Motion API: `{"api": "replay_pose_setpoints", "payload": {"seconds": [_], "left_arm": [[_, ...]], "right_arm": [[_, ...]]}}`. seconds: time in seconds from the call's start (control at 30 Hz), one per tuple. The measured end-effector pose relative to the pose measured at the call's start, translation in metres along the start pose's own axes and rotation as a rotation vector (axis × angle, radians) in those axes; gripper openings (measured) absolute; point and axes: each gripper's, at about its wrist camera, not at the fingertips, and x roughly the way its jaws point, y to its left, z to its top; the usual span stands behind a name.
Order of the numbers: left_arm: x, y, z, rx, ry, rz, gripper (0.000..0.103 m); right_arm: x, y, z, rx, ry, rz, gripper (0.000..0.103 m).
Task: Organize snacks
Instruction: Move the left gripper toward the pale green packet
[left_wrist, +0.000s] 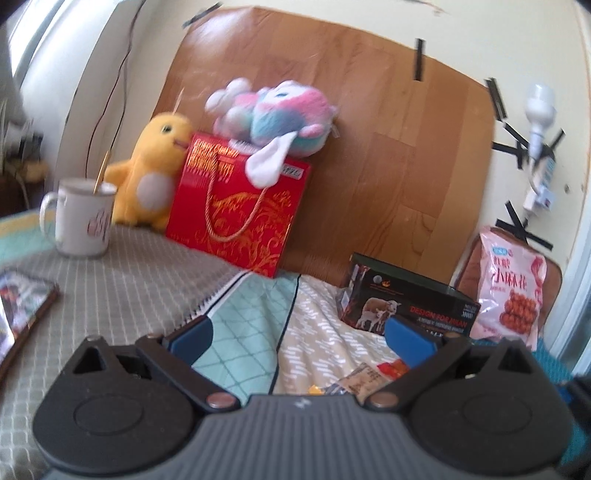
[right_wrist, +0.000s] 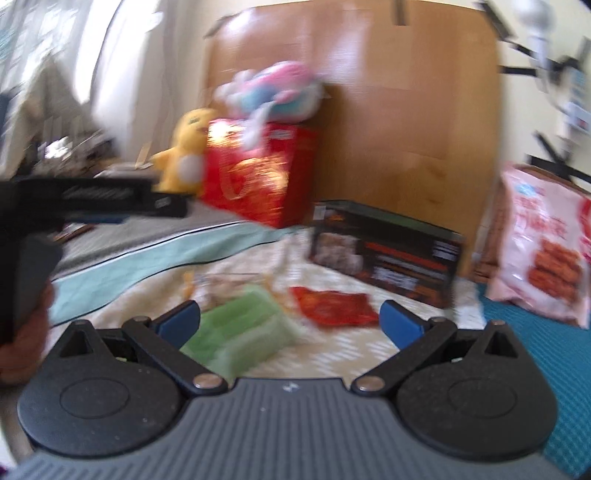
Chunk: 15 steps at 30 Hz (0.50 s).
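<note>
Small snack packets lie on a patterned cloth. In the right wrist view a green packet (right_wrist: 240, 332) lies just ahead of my right gripper (right_wrist: 290, 319), a red packet (right_wrist: 334, 304) beyond it, and pale wrapped snacks (right_wrist: 225, 284) farther left. The right gripper is open and empty above them. My left gripper (left_wrist: 299, 336) is open and empty; a few small packets (left_wrist: 369, 380) show just under its right finger. A black box (left_wrist: 410, 302) (right_wrist: 388, 251) and a pink snack bag (left_wrist: 513, 288) (right_wrist: 543, 243) stand at the right.
A red gift box (left_wrist: 236, 206) (right_wrist: 262, 173) carries a pastel plush (left_wrist: 273, 114); a yellow plush (left_wrist: 151, 173) and a white mug (left_wrist: 83, 218) stand left of it. A wooden board (left_wrist: 388, 147) leans on the wall. The other gripper's body (right_wrist: 85, 199) crosses the left side.
</note>
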Motion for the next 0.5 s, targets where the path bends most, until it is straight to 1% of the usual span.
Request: {"api": "replay_pose_setpoints", "payload": {"seconds": [0.13, 0.2, 0.27, 0.3, 0.33, 0.37, 0.4, 0.43, 0.5], "left_arm": [[0.0, 0.005, 0.0, -0.029, 0.006, -0.007, 0.103], [-0.001, 0.004, -0.001, -0.019, 0.0, -0.009, 0.103], [-0.002, 0.002, -0.001, -0.009, -0.003, -0.011, 0.103], [-0.002, 0.001, -0.001, -0.005, -0.003, -0.012, 0.102], [-0.002, 0.001, -0.001, -0.003, -0.002, -0.013, 0.102], [-0.002, 0.0, -0.001, -0.001, -0.001, -0.015, 0.102], [-0.001, 0.0, -0.001, 0.001, 0.0, -0.018, 0.101], [-0.001, -0.001, -0.001, 0.004, 0.001, -0.021, 0.101], [-0.001, -0.003, -0.002, 0.015, 0.002, -0.027, 0.101]], "right_arm": [[0.019, 0.016, 0.005, -0.071, 0.083, 0.074, 0.103], [0.033, 0.016, 0.008, -0.064, 0.137, 0.096, 0.103], [0.047, 0.011, 0.011, -0.015, 0.192, 0.12, 0.103], [0.052, 0.008, 0.01, 0.013, 0.21, 0.134, 0.096], [0.056, 0.005, 0.009, 0.037, 0.226, 0.146, 0.086], [0.059, 0.003, 0.008, 0.06, 0.247, 0.157, 0.08], [0.057, -0.001, 0.006, 0.088, 0.248, 0.17, 0.068], [0.054, -0.003, 0.006, 0.107, 0.249, 0.191, 0.067], [0.047, -0.006, 0.004, 0.107, 0.249, 0.193, 0.06]]}}
